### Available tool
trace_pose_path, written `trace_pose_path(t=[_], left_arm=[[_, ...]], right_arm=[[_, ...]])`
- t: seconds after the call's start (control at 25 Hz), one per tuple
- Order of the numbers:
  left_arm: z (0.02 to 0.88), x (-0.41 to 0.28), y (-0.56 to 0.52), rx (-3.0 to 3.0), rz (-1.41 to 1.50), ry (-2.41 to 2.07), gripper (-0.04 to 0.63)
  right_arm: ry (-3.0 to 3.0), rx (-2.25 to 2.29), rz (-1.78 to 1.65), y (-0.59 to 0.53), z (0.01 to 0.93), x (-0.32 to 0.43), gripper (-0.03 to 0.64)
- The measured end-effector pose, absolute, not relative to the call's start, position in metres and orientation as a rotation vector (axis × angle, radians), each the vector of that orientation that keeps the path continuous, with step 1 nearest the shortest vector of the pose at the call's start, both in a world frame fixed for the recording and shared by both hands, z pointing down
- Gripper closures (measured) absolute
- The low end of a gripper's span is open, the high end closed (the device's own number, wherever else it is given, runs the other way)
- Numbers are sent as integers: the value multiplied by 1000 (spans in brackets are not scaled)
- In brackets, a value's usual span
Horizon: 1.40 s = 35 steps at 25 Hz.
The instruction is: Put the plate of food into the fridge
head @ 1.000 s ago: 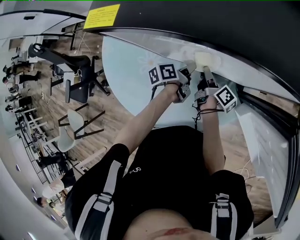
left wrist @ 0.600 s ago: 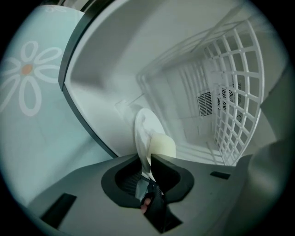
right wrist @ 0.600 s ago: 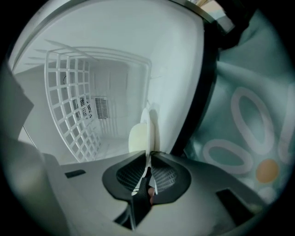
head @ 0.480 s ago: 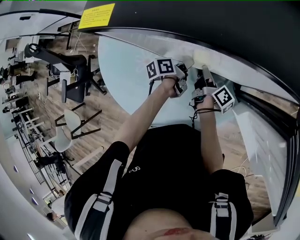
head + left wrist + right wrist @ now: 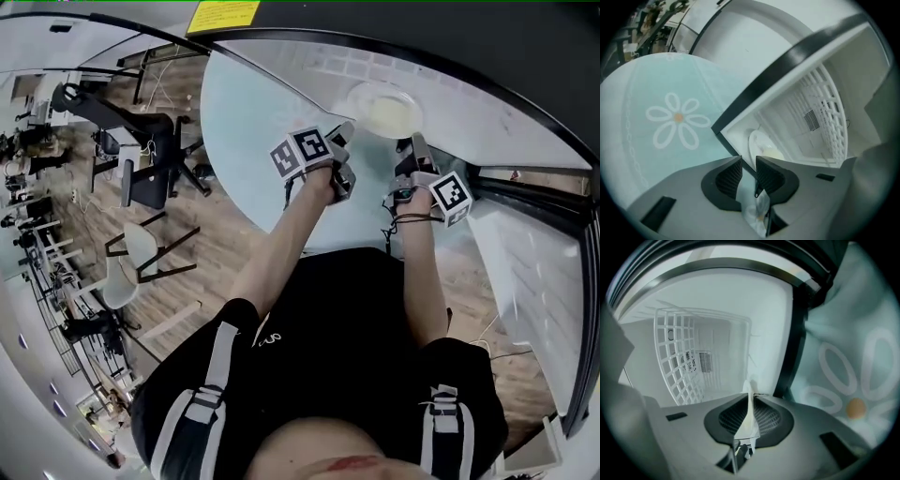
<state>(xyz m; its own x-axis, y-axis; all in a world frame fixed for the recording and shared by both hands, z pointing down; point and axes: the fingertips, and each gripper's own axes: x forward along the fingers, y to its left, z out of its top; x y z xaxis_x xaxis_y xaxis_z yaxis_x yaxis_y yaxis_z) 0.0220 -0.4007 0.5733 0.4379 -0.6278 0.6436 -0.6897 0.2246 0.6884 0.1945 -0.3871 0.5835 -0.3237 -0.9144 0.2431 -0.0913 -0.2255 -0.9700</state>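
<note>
The white plate of pale food (image 5: 384,111) lies on the white fridge floor (image 5: 487,122), just inside the dark front edge. In the left gripper view the plate (image 5: 761,146) sits beyond the jaws. My left gripper (image 5: 345,141) is drawn back from the plate's left side; its jaws (image 5: 748,161) are opening and nothing is between the pads. My right gripper (image 5: 413,145) stays at the plate's right side. In the right gripper view, that gripper (image 5: 751,397) is shut on the thin plate rim (image 5: 750,411), seen edge-on.
A white wire basket (image 5: 682,362) and a vent grille (image 5: 704,363) stand at the back of the fridge. The dark fridge frame (image 5: 787,70) runs just ahead of the left jaws. A pale teal panel with a daisy print (image 5: 675,119) lies left of the opening. Office chairs (image 5: 150,178) stand far off.
My left gripper has opened and pulled back to the left, away from the plate. The plate now shows whole inside the fridge. The right gripper has barely moved.
</note>
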Motion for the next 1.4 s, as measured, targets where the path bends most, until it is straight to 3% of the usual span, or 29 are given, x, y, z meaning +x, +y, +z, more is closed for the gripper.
trace_pose_path(t=[0.32, 0.48, 0.96, 1.4], left_arm=[[536, 19, -366, 1396, -271, -1135, 596], [504, 44, -358, 1483, -356, -1034, 598], [437, 82, -334, 1852, -370, -958, 598], [360, 81, -335, 2471, -52, -1331, 598]], right_arm=[[1419, -1329, -1576, -364, 580, 210, 578], [1535, -1369, -1490, -359, 560, 216, 612], [2312, -1321, -1007, -341, 438, 168, 614], [2741, -1421, -290, -338, 361, 134, 614]])
